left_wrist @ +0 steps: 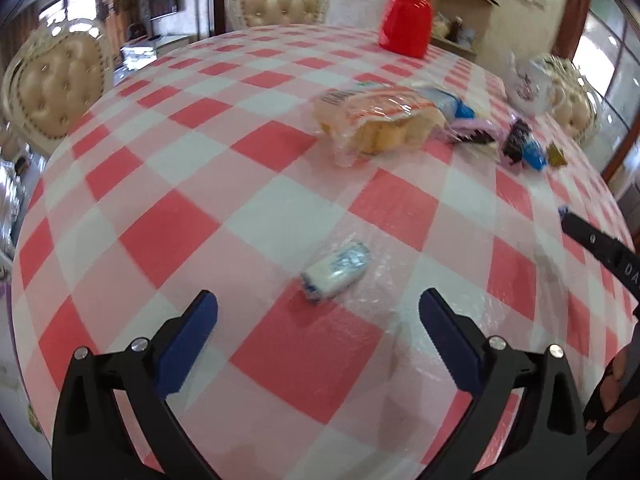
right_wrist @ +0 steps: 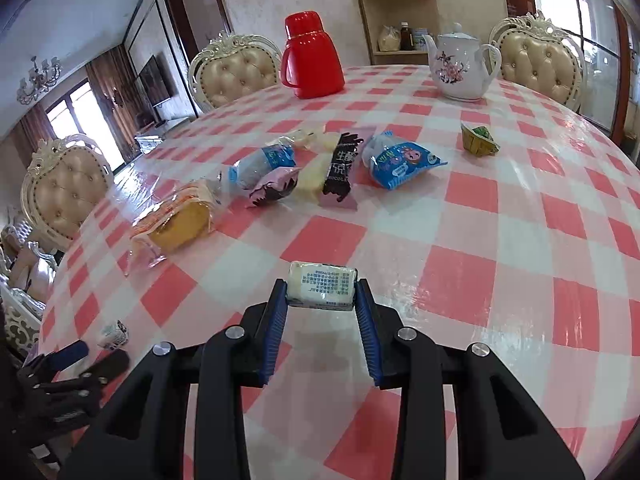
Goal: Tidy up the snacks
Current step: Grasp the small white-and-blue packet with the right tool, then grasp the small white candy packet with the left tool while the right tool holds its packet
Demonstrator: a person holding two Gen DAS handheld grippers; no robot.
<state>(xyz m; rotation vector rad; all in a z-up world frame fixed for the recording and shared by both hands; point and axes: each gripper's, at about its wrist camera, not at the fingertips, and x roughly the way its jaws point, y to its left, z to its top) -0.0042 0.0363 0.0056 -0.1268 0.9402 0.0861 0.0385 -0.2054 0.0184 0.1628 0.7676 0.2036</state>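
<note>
The step in hand looks like gathering stray snacks toward the heap in the middle of the checked table [right_wrist: 500,240]: the right gripper [right_wrist: 321,290] has its blue pads pressed on both ends of a small white packet [right_wrist: 322,286], jaws drawn in narrow around it and the packet raised off the cloth near the front edge. The next move, by my judgement, calls for carrying that packet across the bare squares and setting it down beside the heap without nudging what already lies there. The heap itself sits mid-table: a clear bag of yellow cake [right_wrist: 176,220] on its left, then a blue-and-white roll [right_wrist: 260,164], a pink wrapper [right_wrist: 276,186], a black bar [right_wrist: 340,164] and a blue pouch [right_wrist: 400,162], close together and some touching. A small gold-green wrapper [right_wrist: 478,140] lies apart to the right. Behind them stand a red flask [right_wrist: 310,56] and a flowered white teapot [right_wrist: 460,66], well clear of the path. The left gripper [left_wrist: 318,308] hangs with jaws wide and nothing between them, pointed at a second small white snack [left_wrist: 336,270] lying just beyond its tips. Nothing stands between the held packet and the heap; the crinkly clear cake bag, spreading loosely over the cloth, is the likeliest thing to catch.
</note>
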